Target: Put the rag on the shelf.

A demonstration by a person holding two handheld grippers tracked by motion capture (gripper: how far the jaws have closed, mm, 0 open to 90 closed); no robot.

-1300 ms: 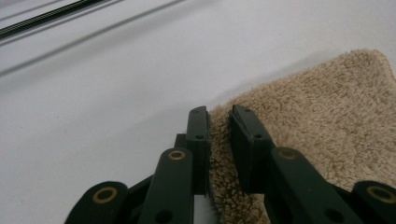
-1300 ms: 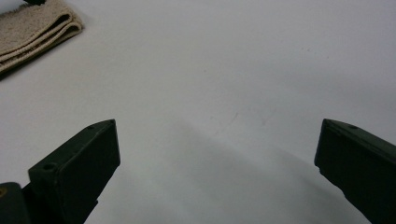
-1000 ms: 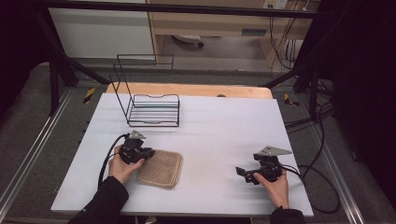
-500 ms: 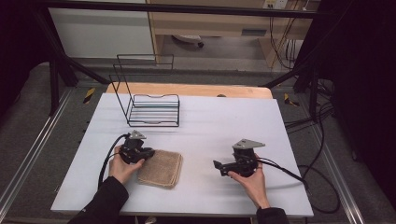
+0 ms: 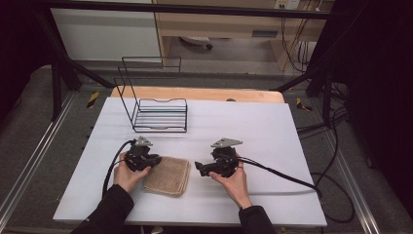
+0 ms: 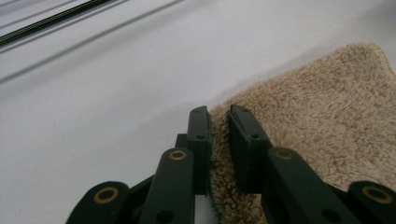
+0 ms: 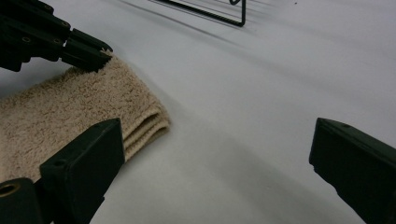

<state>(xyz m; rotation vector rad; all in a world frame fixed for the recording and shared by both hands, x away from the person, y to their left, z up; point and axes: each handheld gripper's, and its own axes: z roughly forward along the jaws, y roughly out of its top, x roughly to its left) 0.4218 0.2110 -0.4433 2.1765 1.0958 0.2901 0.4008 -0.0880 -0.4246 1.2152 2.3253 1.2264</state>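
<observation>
Near the front edge of the worktop point(image 5: 272, 126), left of centre, lies a folded beige towel point(image 5: 169, 175), flat, its stacked fold edges facing right toward the open middle. Left gripper point(image 5: 155, 160) sits at the towel's back-left corner, jaws nearly together & pinching the terry edge; in the left gripper view the cloth point(image 6: 322, 116) is squeezed betw. the two black pads. Left hand point(image 5: 127, 176) rests on the worktop just behind it, cable looping off toward the left edge.

Right gripper point(image 5: 199, 168) is just right of the towel, near it but not touching, jaws spread wide w/ nothing betw. them. In the right gripper view the jaws frame bare white surface, the towel's folded side point(image 7: 144, 123) just inside the left jaw. Right hand point(image 5: 233, 178) comes in from the front edge; its cable trails off over the right edge.

Wire rack point(image 5: 158, 109) stands at the back-left, well apart from both grippers. Whole right half & the middle back of the worktop are bare – plenty of room there. Front edge is close behind both hands, so less room that way.
</observation>
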